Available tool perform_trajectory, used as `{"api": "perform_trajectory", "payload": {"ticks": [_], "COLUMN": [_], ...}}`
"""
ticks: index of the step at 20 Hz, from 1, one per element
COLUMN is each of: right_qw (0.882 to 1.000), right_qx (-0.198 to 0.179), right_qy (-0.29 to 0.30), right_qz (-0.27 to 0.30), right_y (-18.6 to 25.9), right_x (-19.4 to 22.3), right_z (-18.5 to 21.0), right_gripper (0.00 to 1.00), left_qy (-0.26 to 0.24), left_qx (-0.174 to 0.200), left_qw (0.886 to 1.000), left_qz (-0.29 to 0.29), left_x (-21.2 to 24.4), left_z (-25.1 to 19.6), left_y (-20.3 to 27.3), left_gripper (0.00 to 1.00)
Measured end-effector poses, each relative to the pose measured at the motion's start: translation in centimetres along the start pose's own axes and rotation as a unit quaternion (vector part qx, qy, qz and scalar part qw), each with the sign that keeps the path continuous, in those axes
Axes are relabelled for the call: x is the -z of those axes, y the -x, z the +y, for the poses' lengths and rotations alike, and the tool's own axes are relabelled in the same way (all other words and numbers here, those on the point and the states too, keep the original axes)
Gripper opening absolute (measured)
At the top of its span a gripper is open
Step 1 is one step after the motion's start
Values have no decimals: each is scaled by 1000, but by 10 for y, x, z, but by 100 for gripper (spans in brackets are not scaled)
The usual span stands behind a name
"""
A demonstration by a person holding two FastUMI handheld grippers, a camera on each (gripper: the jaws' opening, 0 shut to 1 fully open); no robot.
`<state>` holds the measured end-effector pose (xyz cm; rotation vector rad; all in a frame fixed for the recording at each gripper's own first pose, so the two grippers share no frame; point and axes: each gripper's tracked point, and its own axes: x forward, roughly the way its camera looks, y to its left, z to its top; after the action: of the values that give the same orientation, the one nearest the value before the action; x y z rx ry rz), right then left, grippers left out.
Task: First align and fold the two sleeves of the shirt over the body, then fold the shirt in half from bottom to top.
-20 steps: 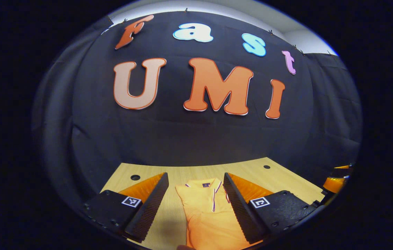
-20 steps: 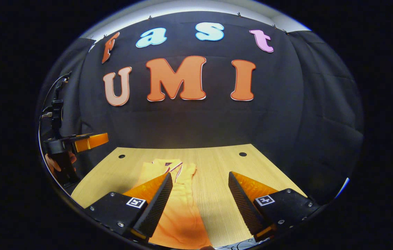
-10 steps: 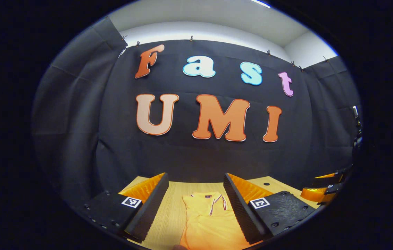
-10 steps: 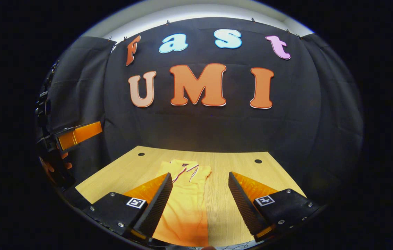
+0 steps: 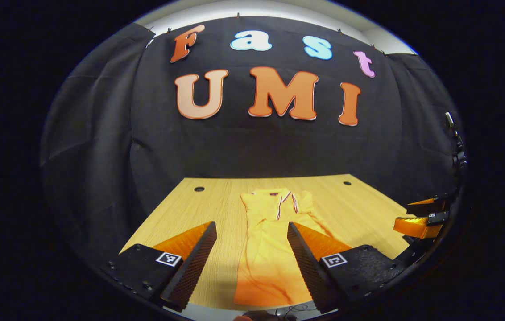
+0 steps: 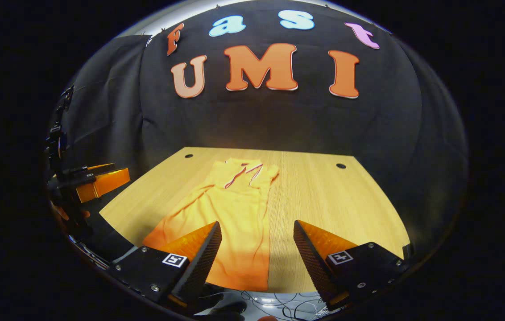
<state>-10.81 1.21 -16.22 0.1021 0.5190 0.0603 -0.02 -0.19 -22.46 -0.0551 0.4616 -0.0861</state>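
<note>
Both grippers spread wide and empty, above the table's near edge.

I see the shirt (image 5: pixel 270 249) lying narrow on the table (image 6: pixel 337 200), collar far, hem near me. Its long axis runs straight away between my left gripper (image 5: pixel 249 263); my right gripper (image 6: pixel 257 263) sits just right of it.

Black cloth wall (image 5: pixel 243 147) hangs behind a light wooden table (image 6: pixel 324 196) with two holes.

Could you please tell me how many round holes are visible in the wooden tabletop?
2. One hole sits near the table's far left corner, the other hole near its far right corner, either side of the shirt's collar end. The shirt or grippers could hide others.
</note>
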Motion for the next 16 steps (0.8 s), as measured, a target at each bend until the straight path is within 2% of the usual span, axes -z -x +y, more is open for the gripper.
{"api": "perform_trajectory", "payload": {"ticks": [3,9,13,16], "right_qw": [999,994,986,978], "right_qx": [4,4,-1,0], "right_qy": [-16,-27,-36,-31], "right_qz": [40,105,164,204], "right_y": [-5,-18,-27,-32], "right_x": [31,72,107,131], "right_z": [-3,0,3,5], "right_gripper": [99,99,99,99], "left_qy": [-12,-21,-10,-14], "left_qx": [-14,3,7,26], "left_qw": [998,989,977,956], "left_qz": [54,144,212,292], "left_x": [37,87,114,154], "left_z": [9,7,9,13], "left_y": [-10,-18,-14,-15], "left_gripper": [98,98,98,98]}}
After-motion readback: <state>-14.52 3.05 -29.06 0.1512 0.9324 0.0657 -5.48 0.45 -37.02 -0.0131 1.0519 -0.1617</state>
